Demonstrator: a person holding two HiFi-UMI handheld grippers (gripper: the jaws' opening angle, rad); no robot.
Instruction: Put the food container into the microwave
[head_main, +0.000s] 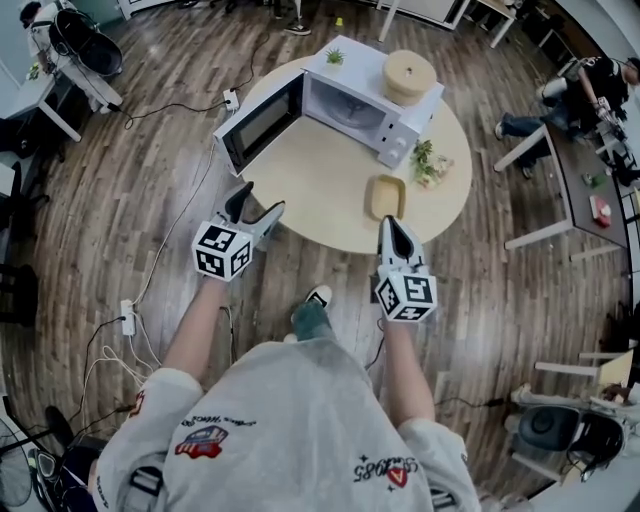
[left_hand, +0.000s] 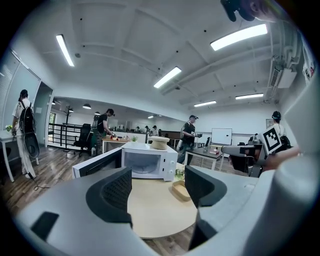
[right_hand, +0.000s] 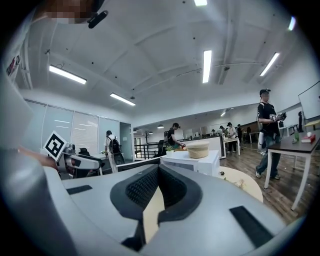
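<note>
The left gripper (head_main: 260, 198) is held wide, the right gripper (head_main: 397, 226) narrowed shut, both empty. The food container (head_main: 387, 196) is found just ahead of the latter. The microwave (head_main: 345, 100) is seen open beyond, ready for loading.

Seemingly empty tan container (head_main: 386, 196) near open microwave (head_main: 352, 98)

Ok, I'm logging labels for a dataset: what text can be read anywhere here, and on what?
Shirt prints: lettering upside down and too blurred to read.
Microwave: no legible label.
Marker cubes: square patterns only, no words.
</note>
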